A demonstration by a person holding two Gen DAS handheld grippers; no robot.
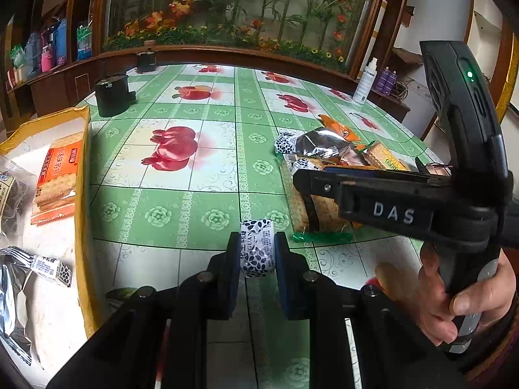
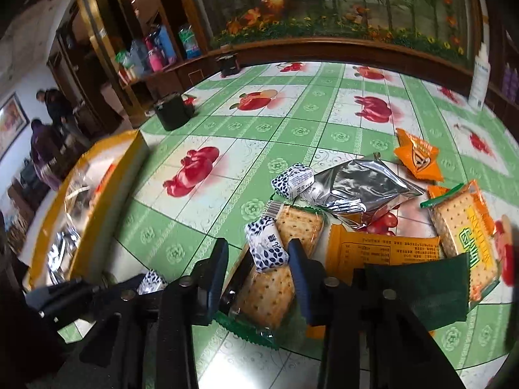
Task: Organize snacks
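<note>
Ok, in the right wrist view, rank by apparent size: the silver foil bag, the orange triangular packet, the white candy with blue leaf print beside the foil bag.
1. Silver foil bag
2. Orange triangular packet
3. White candy with blue leaf print

The packet lies farther from the camera, so its true size may be understated.

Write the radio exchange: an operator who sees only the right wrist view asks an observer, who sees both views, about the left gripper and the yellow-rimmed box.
Operator: In my right wrist view the left gripper is only a dark shape at the edge. Is it holding anything?
Observer: Yes. Its jaws are shut on a small blue-and-white packet.
Operator: The yellow-rimmed box is blurred for me. What can you make out inside it?
Observer: An orange cracker pack lies flat in it, label up.
</note>
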